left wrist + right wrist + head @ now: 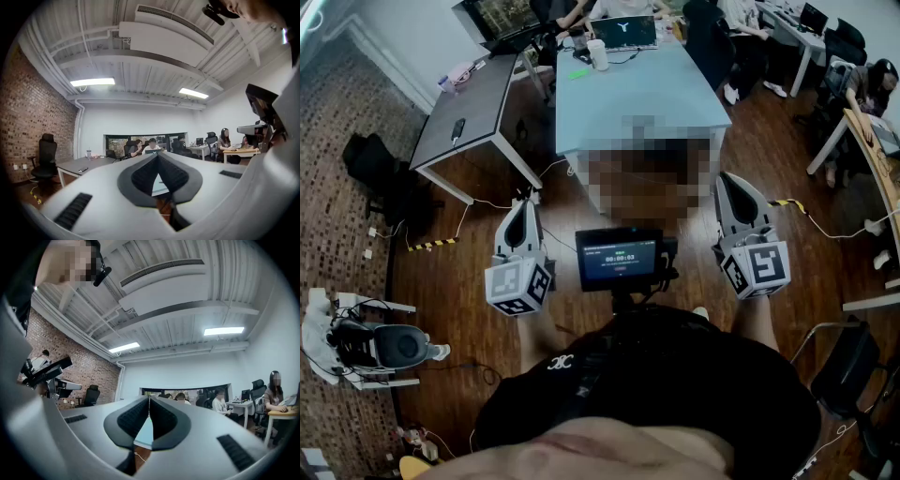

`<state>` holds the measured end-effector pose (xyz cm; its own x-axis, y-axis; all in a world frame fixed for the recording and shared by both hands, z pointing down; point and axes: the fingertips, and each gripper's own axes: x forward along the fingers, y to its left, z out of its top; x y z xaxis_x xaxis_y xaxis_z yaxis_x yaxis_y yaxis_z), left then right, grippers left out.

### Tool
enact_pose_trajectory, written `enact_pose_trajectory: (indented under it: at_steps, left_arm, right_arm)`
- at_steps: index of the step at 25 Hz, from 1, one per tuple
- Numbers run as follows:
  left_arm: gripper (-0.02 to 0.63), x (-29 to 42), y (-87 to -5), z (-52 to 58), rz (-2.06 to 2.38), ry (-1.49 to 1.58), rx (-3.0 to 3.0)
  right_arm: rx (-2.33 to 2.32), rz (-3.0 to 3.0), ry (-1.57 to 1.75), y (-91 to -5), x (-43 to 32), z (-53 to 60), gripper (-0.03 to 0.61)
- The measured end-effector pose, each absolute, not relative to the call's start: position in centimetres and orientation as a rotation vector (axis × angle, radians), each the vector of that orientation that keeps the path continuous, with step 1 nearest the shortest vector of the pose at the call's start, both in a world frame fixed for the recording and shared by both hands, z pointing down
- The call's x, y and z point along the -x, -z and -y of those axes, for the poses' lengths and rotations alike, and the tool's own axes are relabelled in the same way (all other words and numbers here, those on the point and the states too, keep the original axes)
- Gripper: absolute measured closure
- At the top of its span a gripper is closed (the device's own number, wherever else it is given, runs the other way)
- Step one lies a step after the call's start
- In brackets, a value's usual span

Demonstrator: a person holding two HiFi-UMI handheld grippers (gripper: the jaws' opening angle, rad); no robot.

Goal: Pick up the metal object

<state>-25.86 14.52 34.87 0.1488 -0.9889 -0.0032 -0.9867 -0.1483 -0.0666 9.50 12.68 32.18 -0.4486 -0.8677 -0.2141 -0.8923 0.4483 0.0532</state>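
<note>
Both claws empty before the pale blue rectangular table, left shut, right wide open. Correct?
No: the right gripper view shows the right claw shut, nothing between its jaws. The left claw is shut, both empty before the pale blue rectangular table.

The head camera looked steeply down from above. Cameras on the left hand-held gripper (525, 200) and right hand-held gripper (728, 178) looked level, forward. All saw the long pale-blue tabletop (642, 89).
</note>
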Motion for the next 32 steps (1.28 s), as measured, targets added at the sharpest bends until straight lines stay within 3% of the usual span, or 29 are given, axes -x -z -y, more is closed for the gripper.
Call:
enact_pose_trajectory:
  at_steps: [6,18,23,32]
  left_arm:
    - [0.604,29.0,-35.3,-13.9,-1.986,0.081,2.336]
    - [0.604,27.4,-38.1,-10.5,-1.927,0.124,2.384]
    - [0.604,27.4,-36.3,-1.8,-1.954,0.125,2.387]
    - [0.604,20.3,-32.2,15.9,-1.999,0.097,2.309]
  right_arm:
    - [1.547,-2.551,-0.218,-34.1,-4.1,-13.1,0.581]
    - [1.565,-2.527,-0.166,-37.5,-4.6,-11.3,0.583]
    - [1.563,-2.545,-0.169,-36.0,-4.7,-2.0,0.583]
    - [1.436,-2.585,-0.165,-32.4,-11.3,17.4,0.583]
